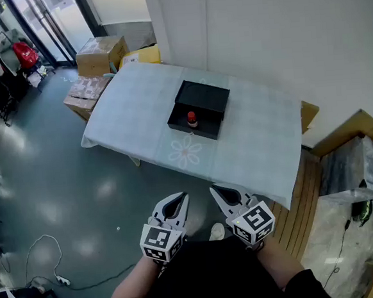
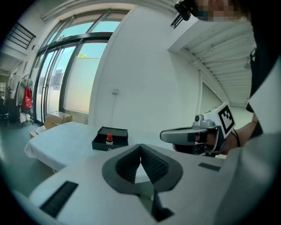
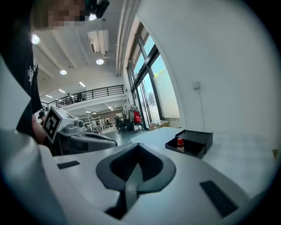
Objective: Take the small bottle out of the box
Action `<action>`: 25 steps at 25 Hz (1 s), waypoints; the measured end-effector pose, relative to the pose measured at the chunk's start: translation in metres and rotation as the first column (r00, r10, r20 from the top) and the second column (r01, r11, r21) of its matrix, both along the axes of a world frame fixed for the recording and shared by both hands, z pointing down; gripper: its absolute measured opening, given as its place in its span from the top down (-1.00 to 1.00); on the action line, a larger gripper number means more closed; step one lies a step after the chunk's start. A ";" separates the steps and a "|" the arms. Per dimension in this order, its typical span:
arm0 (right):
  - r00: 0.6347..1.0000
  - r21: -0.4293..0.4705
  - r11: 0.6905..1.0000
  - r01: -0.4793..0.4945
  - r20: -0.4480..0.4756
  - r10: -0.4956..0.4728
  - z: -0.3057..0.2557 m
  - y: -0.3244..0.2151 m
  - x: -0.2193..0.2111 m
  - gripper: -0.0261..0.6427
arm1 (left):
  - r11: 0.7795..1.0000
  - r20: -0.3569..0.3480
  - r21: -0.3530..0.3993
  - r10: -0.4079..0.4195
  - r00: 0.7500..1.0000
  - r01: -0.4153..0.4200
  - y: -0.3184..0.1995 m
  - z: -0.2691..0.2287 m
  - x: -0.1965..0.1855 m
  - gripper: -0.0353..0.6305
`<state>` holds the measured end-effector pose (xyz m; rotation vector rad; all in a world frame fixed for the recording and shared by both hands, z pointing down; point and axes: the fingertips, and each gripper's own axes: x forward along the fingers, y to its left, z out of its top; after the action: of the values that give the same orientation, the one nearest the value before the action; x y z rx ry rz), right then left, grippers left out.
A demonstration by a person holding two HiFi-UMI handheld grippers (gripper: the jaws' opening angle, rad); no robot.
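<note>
Both claws sit low in front of my body, side by side, forearms bent and drawn in close, marker cubes turned upward. My left claw point(image 1: 181, 197) points forward and slightly inward toward the counter point(image 1: 257, 149); my right claw point(image 1: 215, 190) mirrors it, tips angled toward the left one. The two are near each other but not touching.

Seen from the left claw's own view, its jaws point(image 2: 140, 148) are pressed together at the tips with nothing between them. The right claw's jaws point(image 3: 138, 148) are likewise fully closed and empty. Each claw shows in the other's view, level with it — the right one at the right edge of the left gripper view, held in my hand point(image 2: 206, 139).

Ahead, well apart from both claws, the black box point(image 1: 195, 129) lies open on the pale cloth covering the counter, its lid folded back toward the wall. The small bottle point(image 1: 191, 118) with the red cap stands upright inside the box, near its front wall. Both gripper views show the bottle point(image 2: 109, 139) point(image 3: 180, 143) in that spot, untouched.

Beyond the counter's far-left corner, cardboard cartons point(image 1: 100, 54) rest on the grey floor point(image 1: 61, 187).
</note>
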<state>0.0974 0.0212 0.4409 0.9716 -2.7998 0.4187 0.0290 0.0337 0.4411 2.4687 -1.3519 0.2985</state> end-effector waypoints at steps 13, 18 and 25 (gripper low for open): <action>1.000 0.006 1.000 0.004 0.002 -0.004 -0.002 0.005 -0.003 0.85 | 1.000 0.012 0.004 0.026 1.000 -0.026 0.010 0.012 -0.002 0.81; 1.000 0.015 1.000 0.008 0.016 -0.008 -0.006 0.006 -0.009 0.85 | 1.000 0.008 0.008 0.027 1.000 -0.027 0.010 0.011 -0.007 0.81; 1.000 0.023 1.000 0.004 0.003 -0.004 -0.007 0.009 -0.016 0.85 | 1.000 0.005 0.011 0.028 1.000 -0.028 0.015 0.009 -0.017 0.81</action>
<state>0.0812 0.0299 0.4337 0.9713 -2.8149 0.3896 0.0121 0.0483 0.4500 2.4994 -1.3247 0.3051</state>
